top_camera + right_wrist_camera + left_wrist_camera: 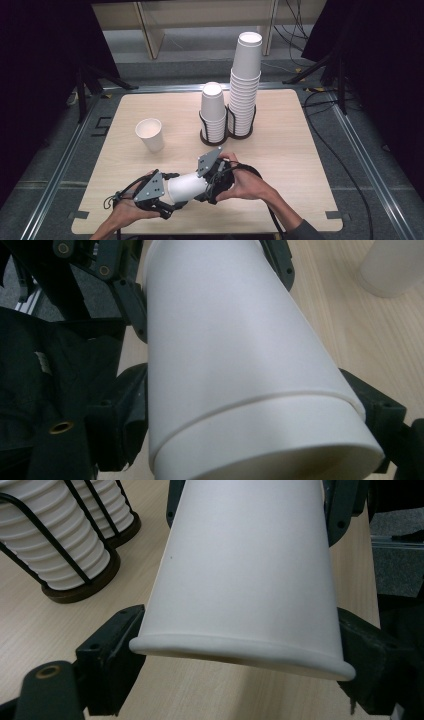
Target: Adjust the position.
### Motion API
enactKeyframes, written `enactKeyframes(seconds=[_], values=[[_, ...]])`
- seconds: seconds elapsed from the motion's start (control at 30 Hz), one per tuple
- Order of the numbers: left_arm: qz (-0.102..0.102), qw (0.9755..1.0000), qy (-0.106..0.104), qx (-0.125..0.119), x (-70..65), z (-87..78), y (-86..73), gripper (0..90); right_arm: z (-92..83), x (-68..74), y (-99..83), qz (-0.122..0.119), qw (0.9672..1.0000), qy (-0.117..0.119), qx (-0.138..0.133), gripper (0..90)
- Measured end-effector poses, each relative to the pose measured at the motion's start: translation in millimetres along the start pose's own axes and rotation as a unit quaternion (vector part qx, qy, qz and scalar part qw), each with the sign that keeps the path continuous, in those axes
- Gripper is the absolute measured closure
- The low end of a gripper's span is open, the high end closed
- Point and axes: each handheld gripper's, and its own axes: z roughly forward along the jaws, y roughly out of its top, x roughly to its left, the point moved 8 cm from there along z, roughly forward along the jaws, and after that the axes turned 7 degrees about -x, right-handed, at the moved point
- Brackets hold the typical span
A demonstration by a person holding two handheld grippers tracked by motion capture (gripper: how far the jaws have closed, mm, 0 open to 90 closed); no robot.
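No legible text, label or number anywhere.

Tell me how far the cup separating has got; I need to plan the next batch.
Done: one single cup stands upright alone on the table. In hand: the left gripper and right gripper each clamp an end of nested white cups held sideways; a seam shows they are not yet apart. Left: the short stack and tall stack in their holders.

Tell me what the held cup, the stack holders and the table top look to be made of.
Held cup: matte white paper, going by the rolled rim and the seam line in the right gripper view.
Stack holders: thin black wire uprights, probably metal, on dark round bases.
Table top: pale wood-grain board, likely laminate.
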Motion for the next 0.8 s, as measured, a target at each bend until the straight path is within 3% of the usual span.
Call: enactKeyframes(seconds=[0.17, 0.4, 0.6, 0.67, 0.7, 0.8], values=[[-0.003, 1.0000, -0.007, -0.006, -0.4, 0.5, -0.1, 13.9, -1.0, -0.5, -0.7, -0.014, 0.9999, 0.007, -0.001, 22.1], [-0.046, 0.9976, -0.020, -0.048, 3.9, -0.7, 2.2, 7.9, -4.1, 0.4, -0.5, -0.014, 0.9997, 0.018, -0.011, 24.3], [-0.051, 0.9958, -0.032, -0.068, 5.7, -3.5, 4.2, 7.8, -5.9, -0.5, -0.2, -0.009, 0.9993, 0.024, -0.026, 24.5], [-0.046, 0.9962, -0.028, -0.068, 7.2, -5.2, 4.8, 7.8, -7.3, -1.0, -0.1, -0.008, 0.9992, 0.025, -0.031, 24.6], [-0.052, 0.9949, -0.032, -0.080, 7.0, -4.4, 6.5, 7.6, -8.0, -0.8, 0.5, -0.006, 0.9992, 0.024, -0.033, 24.6], [-0.052, 0.9943, -0.031, -0.087, 8.0, -6.4, 7.8, 7.8, -10.1, -0.8, 1.8, -0.006, 0.9989, 0.024, -0.039, 24.7]])
